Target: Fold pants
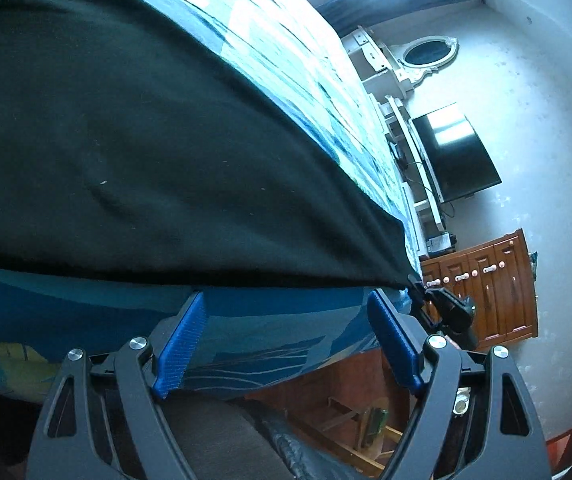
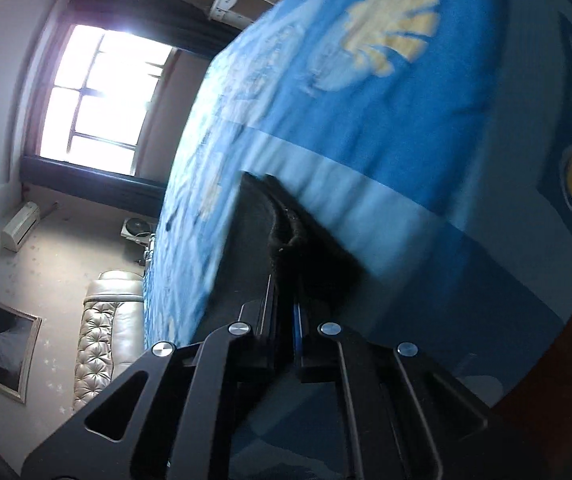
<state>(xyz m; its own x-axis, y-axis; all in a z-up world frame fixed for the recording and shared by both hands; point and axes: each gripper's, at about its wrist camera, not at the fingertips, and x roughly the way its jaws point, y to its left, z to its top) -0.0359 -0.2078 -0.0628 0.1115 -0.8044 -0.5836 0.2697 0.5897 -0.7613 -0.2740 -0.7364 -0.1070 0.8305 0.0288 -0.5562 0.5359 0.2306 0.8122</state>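
Black pants (image 1: pixel 146 140) lie spread on a bed with a blue patterned sheet (image 1: pixel 270 332). In the left wrist view my left gripper (image 1: pixel 287 300) stands open, its blue pads (image 1: pixel 184 344) just short of the pants' near edge, with only sheet between them. At the right, the pants' corner is drawn to a point and pinched by my right gripper (image 1: pixel 451 312). In the right wrist view the right gripper (image 2: pixel 286 296) is shut on a bunched edge of the black pants (image 2: pixel 282 232), which hides its fingertips.
The bed's edge (image 1: pixel 325 364) runs just under the left gripper, with floor below. A dark television (image 1: pixel 453 152) and a wooden cabinet (image 1: pixel 497 288) stand by the wall. A bright window (image 2: pixel 94 92) and a padded headboard (image 2: pixel 102 336) show in the right wrist view.
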